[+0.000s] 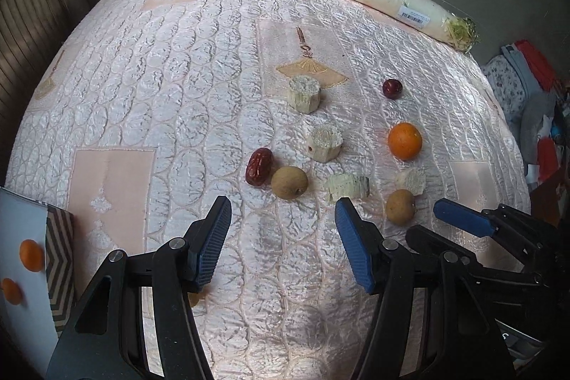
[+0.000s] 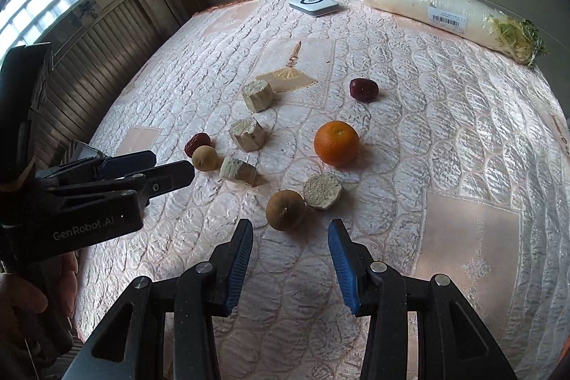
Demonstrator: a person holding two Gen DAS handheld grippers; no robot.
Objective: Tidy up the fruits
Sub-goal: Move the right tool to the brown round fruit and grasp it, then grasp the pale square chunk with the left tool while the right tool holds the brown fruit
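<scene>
Fruits lie loose on the quilted cloth (image 1: 142,102), all ahead of both sets of fingers. Orange (image 2: 336,143) sits beyond the right gripper (image 2: 290,259), w/ a brown longan (image 2: 285,209) just past its fingertips, touching a pale cut chunk (image 2: 322,190). Right gripper fingers spread wide, nothing held. Left gripper (image 1: 281,239) also wide open, empty; second longan (image 1: 289,182) just past its left finger, touching a wrinkled red date (image 1: 259,166). Rounder date (image 1: 392,88) farther out, near the orange.

Writing: "GenRobot.AI" on the left gripper body in the right-wrist view. White radish (image 2: 445,11) in plastic wrap at the far edge has a barcode sticker, txt too small to read. White flat device (image 2: 313,5) beside it shows a ring mark only. Red paper strips by the window: characters unreadable. Card w/ printed oranges (image 1: 25,259) cut off at the left-wrist view's edge.
</scene>
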